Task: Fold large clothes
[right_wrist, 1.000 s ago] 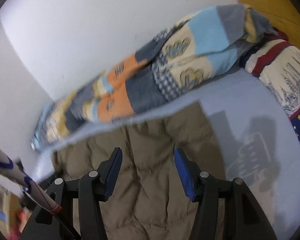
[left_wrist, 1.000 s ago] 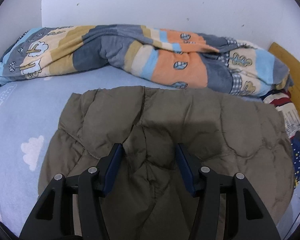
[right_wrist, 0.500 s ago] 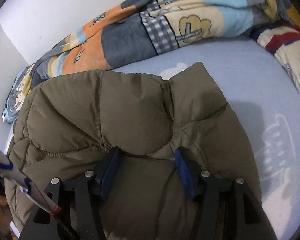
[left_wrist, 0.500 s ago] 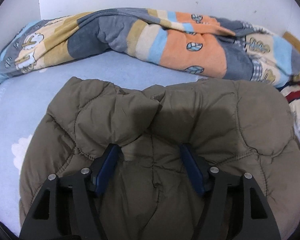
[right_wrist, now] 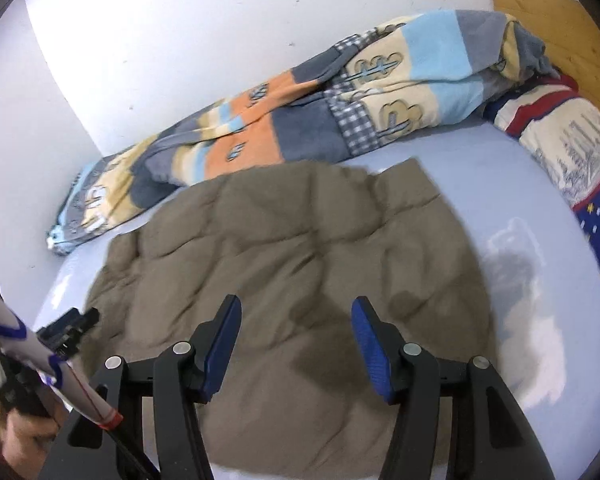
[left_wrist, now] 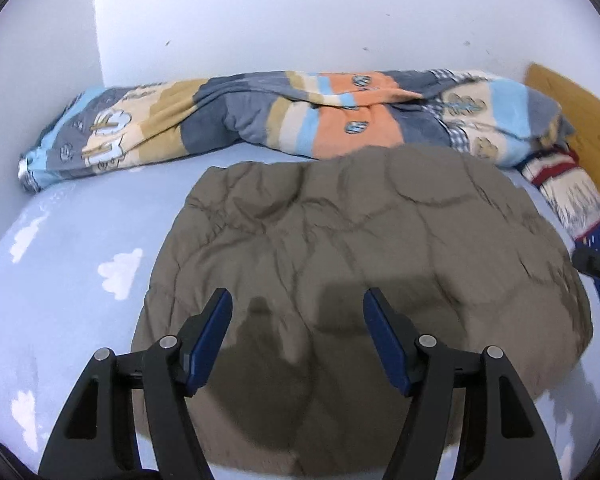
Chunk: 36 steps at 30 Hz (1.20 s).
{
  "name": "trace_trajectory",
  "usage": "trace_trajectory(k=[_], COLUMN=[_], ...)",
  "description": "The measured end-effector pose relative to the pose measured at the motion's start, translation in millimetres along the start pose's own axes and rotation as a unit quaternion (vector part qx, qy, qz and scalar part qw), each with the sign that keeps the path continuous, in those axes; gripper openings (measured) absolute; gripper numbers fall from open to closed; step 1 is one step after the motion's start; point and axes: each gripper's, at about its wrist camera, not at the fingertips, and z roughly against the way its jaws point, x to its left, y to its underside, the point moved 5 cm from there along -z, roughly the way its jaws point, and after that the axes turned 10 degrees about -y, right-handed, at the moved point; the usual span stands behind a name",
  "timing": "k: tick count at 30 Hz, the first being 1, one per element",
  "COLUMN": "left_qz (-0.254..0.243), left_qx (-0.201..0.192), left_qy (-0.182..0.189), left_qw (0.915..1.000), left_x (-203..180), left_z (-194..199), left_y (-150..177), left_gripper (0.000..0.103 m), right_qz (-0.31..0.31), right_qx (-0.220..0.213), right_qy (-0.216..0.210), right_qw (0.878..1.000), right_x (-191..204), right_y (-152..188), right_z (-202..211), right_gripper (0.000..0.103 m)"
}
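Observation:
An olive-brown quilted jacket lies folded in a rounded heap on the light blue bed sheet; it also shows in the right wrist view. My left gripper is open and empty, held above the jacket's near part. My right gripper is open and empty, held above the jacket's near right part. The tip of the right gripper shows at the right edge of the left wrist view. The left gripper shows at the lower left of the right wrist view.
A striped patchwork blanket lies rolled along the white wall. A patterned pillow and wooden headboard are at the right. The sheet has white cloud prints. A person's face shows at lower left.
Both grippers have lifted up and back from the jacket, which they pressed close to half a second ago. The jacket now lies flatter and free of the fingers.

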Motion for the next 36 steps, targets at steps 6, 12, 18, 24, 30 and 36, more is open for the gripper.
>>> trace_trajectory(k=[6, 12, 18, 24, 30, 36], left_qz=[-0.039, -0.039, -0.044, -0.018, -0.027, 0.005], left_qx=[0.025, 0.049, 0.057, 0.034, 0.027, 0.001], left_qy=[0.017, 0.013, -0.004, 0.004, -0.04, -0.071], left_qw=[0.9988, 0.998, 0.9974, 0.9992, 0.9985, 0.9975], left_x=[-43.5, -54.9, -60.4, -35.9, 19.4, 64.3], left_z=[-12.3, -50.4, -57.1, -13.2, 27.8, 39.1], left_y=[11.5, 29.6, 31.0, 33.2, 54.3, 75.9], left_gripper=[0.067, 0.069, 0.069, 0.069, 0.069, 0.069], right_qz=[0.04, 0.042, 0.052, 0.029, 0.005, -0.027], right_qx=[0.026, 0.089, 0.102, 0.078, 0.053, 0.026], right_qy=[0.023, 0.045, 0.054, 0.02, 0.03, 0.052], right_qw=[0.999, 0.994, 0.992, 0.996, 0.998, 0.998], right_x=[40.3, 19.9, 8.5, 16.8, 0.5, -24.4], right_y=[20.3, 41.7, 48.1, 43.0, 74.5, 87.1], right_z=[-20.1, -75.8, -98.8, -56.5, 24.5, 65.3], right_gripper=[0.062, 0.062, 0.064, 0.064, 0.064, 0.064])
